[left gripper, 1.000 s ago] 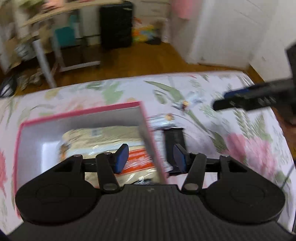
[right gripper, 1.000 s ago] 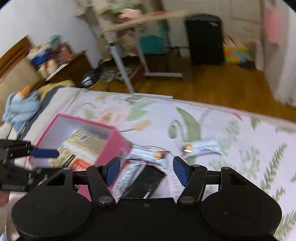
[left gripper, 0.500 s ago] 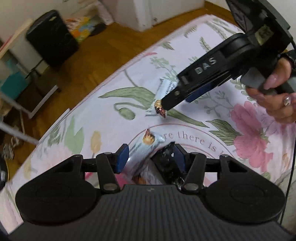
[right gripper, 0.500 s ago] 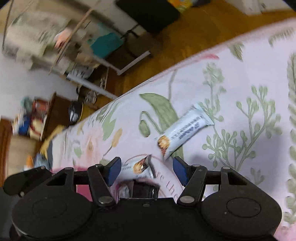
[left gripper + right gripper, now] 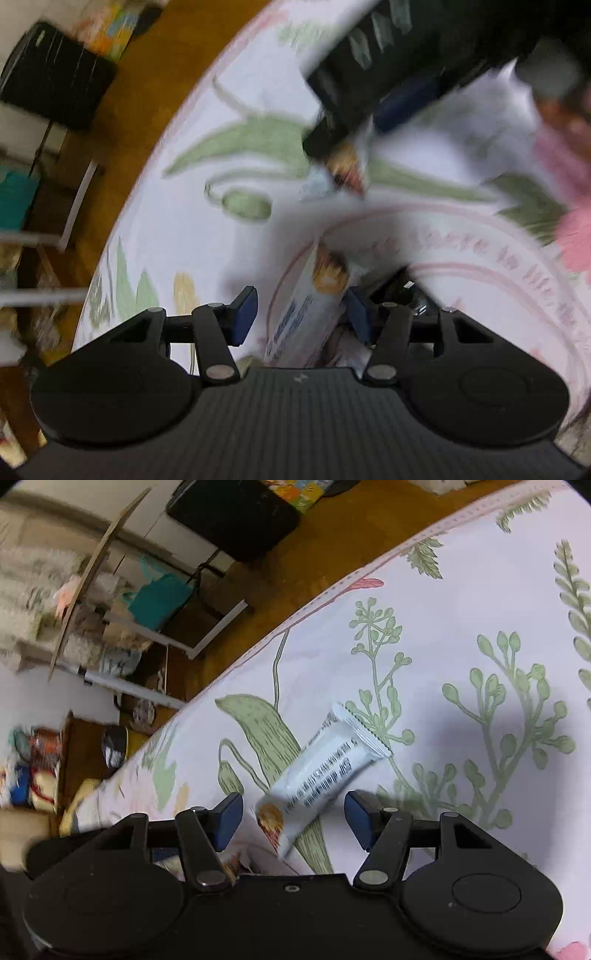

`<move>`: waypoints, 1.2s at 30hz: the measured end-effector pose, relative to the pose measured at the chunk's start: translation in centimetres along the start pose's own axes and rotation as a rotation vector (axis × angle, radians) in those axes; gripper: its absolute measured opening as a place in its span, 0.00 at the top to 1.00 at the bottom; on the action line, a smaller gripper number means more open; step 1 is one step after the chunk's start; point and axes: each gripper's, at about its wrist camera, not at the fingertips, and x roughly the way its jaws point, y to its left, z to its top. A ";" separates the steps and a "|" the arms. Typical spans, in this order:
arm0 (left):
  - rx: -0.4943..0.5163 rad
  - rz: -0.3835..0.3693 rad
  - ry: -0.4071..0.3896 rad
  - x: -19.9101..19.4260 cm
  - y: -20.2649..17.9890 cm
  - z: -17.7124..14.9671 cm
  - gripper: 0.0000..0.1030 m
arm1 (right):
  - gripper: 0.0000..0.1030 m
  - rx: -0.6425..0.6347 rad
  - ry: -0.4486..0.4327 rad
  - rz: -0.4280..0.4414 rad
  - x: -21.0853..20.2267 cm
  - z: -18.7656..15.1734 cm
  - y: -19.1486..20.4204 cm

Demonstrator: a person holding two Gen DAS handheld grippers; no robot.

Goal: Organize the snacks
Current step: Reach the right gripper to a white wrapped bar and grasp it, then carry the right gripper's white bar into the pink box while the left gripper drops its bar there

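On the flowered bedspread [image 5: 461,602], near its edge toward the wooden floor [image 5: 332,546], lie two pale blue-white snack bars in crimped foil wrappers; each shows a picture of a golden, nutty bar at one end. The left gripper [image 5: 301,314] hangs over the first snack bar [image 5: 310,317], its blue pads partly apart; the bar lies between the jaws, close against the right pad, but blur hides whether either pad presses it; beside it sits a dark wrapper [image 5: 399,291], mostly hidden. Pink lettering curves across the bedspread inside a printed ring; it is too smeared to read. Farther toward the edge the right gripper [image 5: 293,818] is poised above the second snack bar [image 5: 321,775], which lies slantwise on a green leaf print; its jaws stand moderately wide, the bar's pictured end between them, neither pad touching it. Dark print runs along this wrapper; the letters are too small to make out; the serrated seal at its far end is plain.
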 end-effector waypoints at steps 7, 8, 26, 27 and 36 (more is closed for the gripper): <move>0.021 0.057 -0.009 0.5 -1.2 -0.2 0.67 | 0.61 -0.052 -0.053 -0.072 0.8 0.4 0.9; 0.029 0.066 -0.015 0.5 -1.4 -0.3 0.68 | 0.62 -0.074 -0.062 -0.074 0.7 0.3 1.0; -0.184 0.068 -0.220 -2.5 -3.0 -0.9 0.72 | 0.67 -0.422 -0.045 -0.069 -6.5 -4.3 -0.4; -0.185 0.074 -0.230 -2.7 -3.2 -0.8 0.72 | 0.67 -0.435 -0.038 -0.076 -6.5 -4.7 -0.4; -0.249 0.067 -0.268 -4.2 -3.3 0.7 0.72 | 0.68 -0.410 -0.023 -0.058 -8.3 -8.1 -2.4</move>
